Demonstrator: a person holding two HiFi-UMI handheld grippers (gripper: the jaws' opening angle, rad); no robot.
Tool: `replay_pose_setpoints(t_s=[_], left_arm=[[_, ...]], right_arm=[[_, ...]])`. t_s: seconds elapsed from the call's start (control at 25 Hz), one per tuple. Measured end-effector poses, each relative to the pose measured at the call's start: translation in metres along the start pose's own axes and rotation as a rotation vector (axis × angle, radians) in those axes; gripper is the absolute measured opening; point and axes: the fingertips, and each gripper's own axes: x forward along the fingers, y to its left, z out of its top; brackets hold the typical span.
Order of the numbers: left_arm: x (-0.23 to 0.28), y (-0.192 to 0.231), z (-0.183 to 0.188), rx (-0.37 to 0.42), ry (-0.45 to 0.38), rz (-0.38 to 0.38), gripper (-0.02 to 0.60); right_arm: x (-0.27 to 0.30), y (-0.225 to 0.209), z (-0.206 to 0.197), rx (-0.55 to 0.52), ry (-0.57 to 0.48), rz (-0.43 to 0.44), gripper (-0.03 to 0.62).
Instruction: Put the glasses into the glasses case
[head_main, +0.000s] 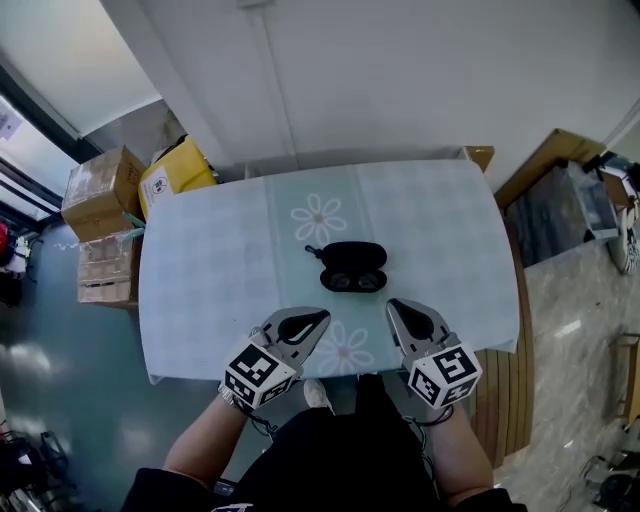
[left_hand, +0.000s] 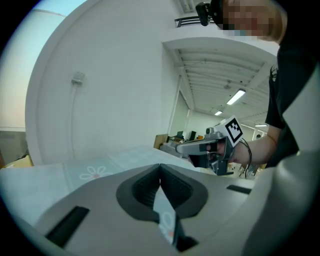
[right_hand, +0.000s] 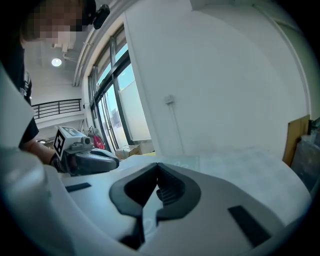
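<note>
In the head view, a black glasses case lies open in the middle of the table, which has a pale flowered cloth. A pair of dark glasses rests in the case's near half, both lenses showing. My left gripper is shut and empty near the table's front edge, left of and nearer than the case. My right gripper is also shut and empty, just right of and nearer than the case. The left gripper view shows its own jaws closed to a point. The right gripper view shows the same. Neither gripper view shows the case.
Cardboard boxes and a yellow box stand on the floor to the left of the table. A dark crate and wooden boards are on the right. A white wall rises behind the table. The person's legs are at the front edge.
</note>
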Motion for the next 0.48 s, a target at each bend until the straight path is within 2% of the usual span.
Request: replay_pose_setpoints(t_s=[0.2,0.48], left_arm=[[-0.033,-0.016,0.007,0.003,-0.061,0.065,0.028],[-0.064,-0.039,-0.003,-0.008,-0.095,0.071,0.028]], right_arm=[[-0.010,0.036,0.002,-0.025,-0.016,0.018,0.023],[-0.029,0.079,-0.003,-0.045,-0.028,0.024,0.023]])
